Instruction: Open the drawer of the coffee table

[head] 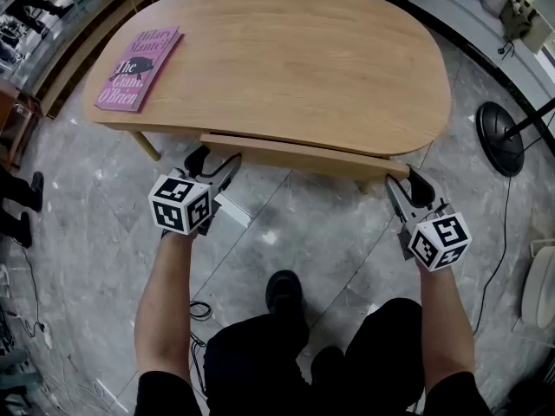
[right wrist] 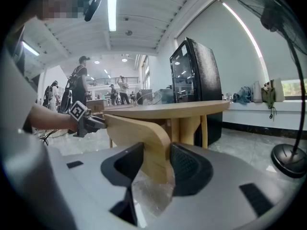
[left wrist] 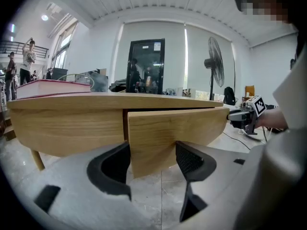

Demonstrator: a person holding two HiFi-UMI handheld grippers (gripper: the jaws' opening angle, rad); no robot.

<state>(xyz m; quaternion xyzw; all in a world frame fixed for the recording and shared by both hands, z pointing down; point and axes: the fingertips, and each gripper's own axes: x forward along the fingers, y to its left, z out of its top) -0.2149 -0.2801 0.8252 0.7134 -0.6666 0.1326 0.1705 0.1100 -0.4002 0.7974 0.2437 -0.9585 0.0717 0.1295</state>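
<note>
Grey stone floor (head: 286,224) is seen all around a low wooden coffee table (head: 295,68) with a rounded top. A pink book (head: 139,68) is laid flat on the left part of the top, close to the edge. Off to the right, the round black foot of a standing fan (head: 500,139) is set on the floor, well apart from the table.

The drawer (head: 295,152) is found under the near edge of the table top. Its long wooden front sticks out just a little, and a thin dark gap is seen beside its left end.

The left gripper (head: 212,161) is held at the left end of the drawer. Its jaws are spread wide, and the bottom corner of the drawer front is seen in the gap between them. No squeeze on the wood can be made out.

The right gripper (head: 406,187) is held at the right end. Its jaws are set much closer together, and the thin rounded end of the drawer front is pinched between the two pads, one pad on each side of the board.
</note>
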